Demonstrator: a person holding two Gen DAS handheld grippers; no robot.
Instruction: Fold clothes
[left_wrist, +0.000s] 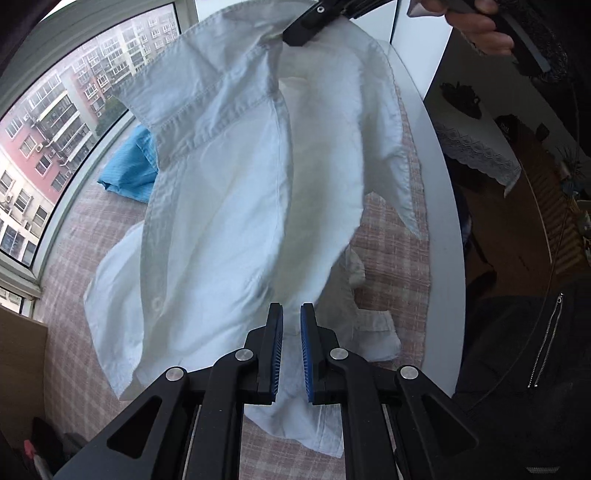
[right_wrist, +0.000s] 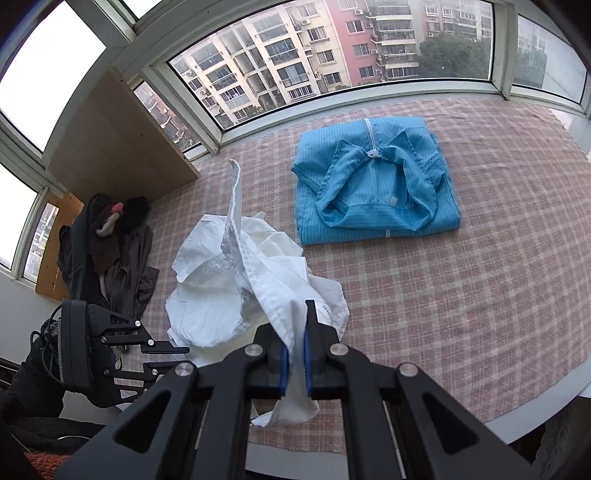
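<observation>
My right tongs (right_wrist: 295, 343) pinch the crumpled white cotton shirt (right_wrist: 236, 280), lifting it above the checked desk (right_wrist: 443, 295)'s near edge; my left tongs (left_wrist: 291, 347) stand slightly spread, gripping nothing.

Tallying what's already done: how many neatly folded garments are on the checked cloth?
1: the blue shirt lies folded near the window. The white shirt is unfolded; the dark pile may hide others.

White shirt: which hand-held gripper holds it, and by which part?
The right hand-held gripper pinches the white shirt by a stitched edge. The left hand-held gripper looks slightly open, holding nothing.
</observation>
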